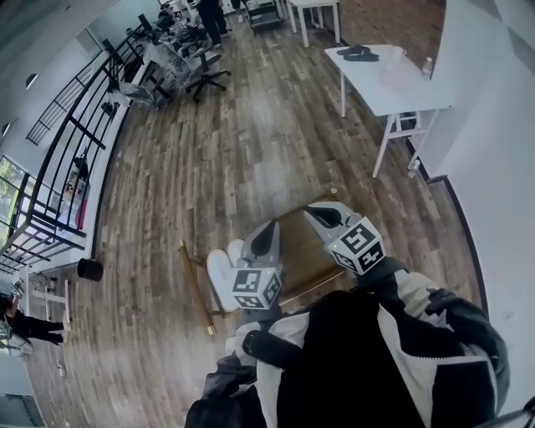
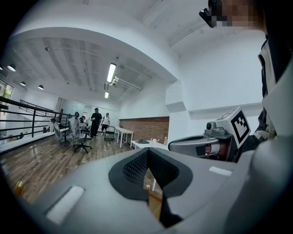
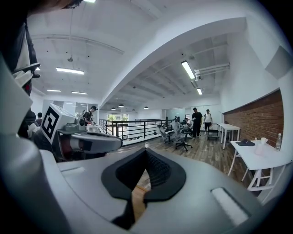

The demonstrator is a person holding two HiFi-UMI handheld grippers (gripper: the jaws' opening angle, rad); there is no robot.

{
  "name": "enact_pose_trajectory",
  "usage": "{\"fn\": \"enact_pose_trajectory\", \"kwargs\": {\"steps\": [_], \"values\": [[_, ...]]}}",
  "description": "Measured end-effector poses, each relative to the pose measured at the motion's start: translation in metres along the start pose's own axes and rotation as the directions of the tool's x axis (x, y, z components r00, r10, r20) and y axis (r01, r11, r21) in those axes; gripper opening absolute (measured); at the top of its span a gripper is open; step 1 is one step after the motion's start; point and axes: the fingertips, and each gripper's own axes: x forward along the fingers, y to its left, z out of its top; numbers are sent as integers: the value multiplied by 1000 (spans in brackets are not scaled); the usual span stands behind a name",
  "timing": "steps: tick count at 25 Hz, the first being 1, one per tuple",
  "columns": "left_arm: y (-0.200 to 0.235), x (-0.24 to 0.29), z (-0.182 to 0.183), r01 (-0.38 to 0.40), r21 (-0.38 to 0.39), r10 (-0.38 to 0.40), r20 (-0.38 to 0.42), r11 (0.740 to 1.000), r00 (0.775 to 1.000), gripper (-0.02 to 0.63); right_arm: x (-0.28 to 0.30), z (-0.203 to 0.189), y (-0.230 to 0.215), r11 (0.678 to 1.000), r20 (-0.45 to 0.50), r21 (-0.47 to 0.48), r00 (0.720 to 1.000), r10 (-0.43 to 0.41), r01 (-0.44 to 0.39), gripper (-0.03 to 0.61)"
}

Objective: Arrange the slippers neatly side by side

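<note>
The left gripper [image 1: 267, 238] and right gripper [image 1: 322, 216] are held side by side, roughly level, both with jaws together.

A white table [image 1: 393, 88] stands at one o'clock, an office chair [image 1: 206, 77] at eleven, a black railing [image 1: 81, 132] at ten, and what may be a bin [image 1: 89, 269] at nine.

You have two grippers in your hands, the left gripper [image 1: 269, 234] and the right gripper [image 1: 324, 214], with one marker cube [image 1: 256, 288] on each. Under them you can count two white slippers [image 1: 221, 274], the second half hidden. Two white surfaces stand farther off, a near surface [image 1: 389, 88] and a far surface [image 1: 313, 7]. The near surface carries one bottle [image 1: 427, 65] at its right edge. Two people [image 3: 198, 119] stand together.
</note>
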Motion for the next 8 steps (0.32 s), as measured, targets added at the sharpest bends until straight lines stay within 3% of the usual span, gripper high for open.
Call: {"fn": "enact_pose_trajectory", "kwargs": {"steps": [8], "values": [[-5, -1, 0, 1, 8, -1, -6, 1000, 1000, 18, -4, 3, 10, 1000, 3, -8, 1000, 20, -20, 0]]}}
